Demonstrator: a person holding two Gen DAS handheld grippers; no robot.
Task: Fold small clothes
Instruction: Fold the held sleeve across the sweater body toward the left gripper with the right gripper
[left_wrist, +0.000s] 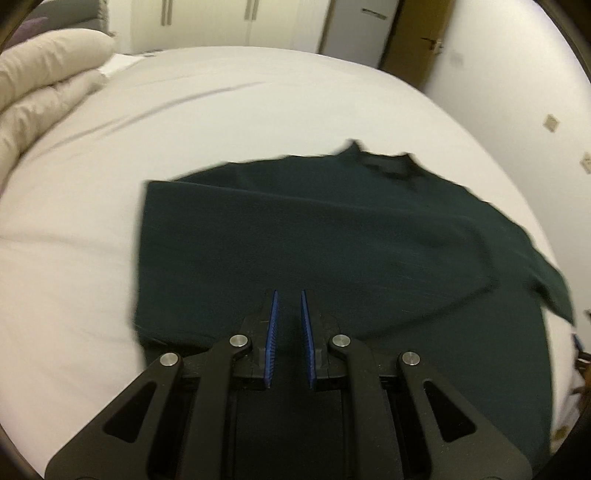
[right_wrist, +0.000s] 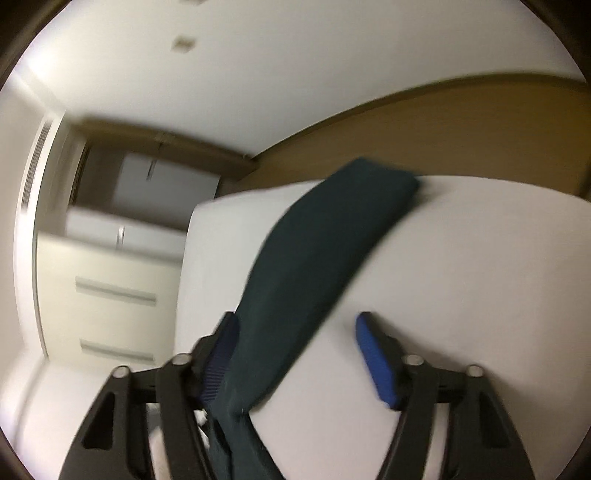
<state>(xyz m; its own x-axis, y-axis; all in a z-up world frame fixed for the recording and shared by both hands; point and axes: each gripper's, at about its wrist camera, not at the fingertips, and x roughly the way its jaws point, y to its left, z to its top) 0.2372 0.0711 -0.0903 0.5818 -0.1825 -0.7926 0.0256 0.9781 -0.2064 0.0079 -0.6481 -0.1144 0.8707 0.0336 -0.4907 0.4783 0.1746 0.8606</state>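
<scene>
A dark green T-shirt (left_wrist: 332, 236) lies flat on the white bed (left_wrist: 110, 221), collar away from me, one sleeve at the right. My left gripper (left_wrist: 288, 295) hovers over the shirt's near hem, its blue pads (left_wrist: 272, 325) a narrow gap apart with nothing between them. In the right wrist view my right gripper (right_wrist: 295, 325) is wide open, tilted sideways at the bed's edge. A strip of the green shirt (right_wrist: 314, 266) runs between its jaws, next to the left blue pad (right_wrist: 218, 362). The jaws do not pinch it.
A folded cream duvet (left_wrist: 40, 96) lies at the bed's far left. White wardrobe doors (left_wrist: 221, 22) and a brown door (left_wrist: 417, 37) stand behind the bed. The bed's edge (right_wrist: 188, 258) drops off left of the right gripper.
</scene>
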